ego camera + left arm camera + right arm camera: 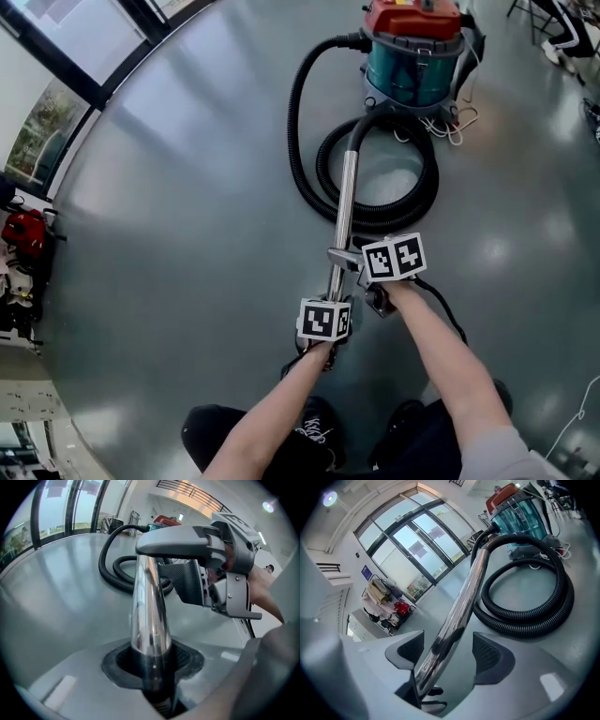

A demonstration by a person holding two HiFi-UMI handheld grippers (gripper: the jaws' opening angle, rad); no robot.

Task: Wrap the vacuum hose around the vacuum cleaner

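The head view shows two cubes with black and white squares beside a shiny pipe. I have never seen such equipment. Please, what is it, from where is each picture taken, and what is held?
There is no robot here. A person holds a hand tool with a two-jaw claw in each hand, and the marked cubes are parts of these tools. The head view comes from a camera on the person's head, looking down. The other two pictures come from a camera on each claw.

On the grey floor stands a vacuum cleaner with a red top. Its black hose lies in loops.

The left claw is closed on the hose's metal tube. The right claw has its jaws apart, with the tube between them.
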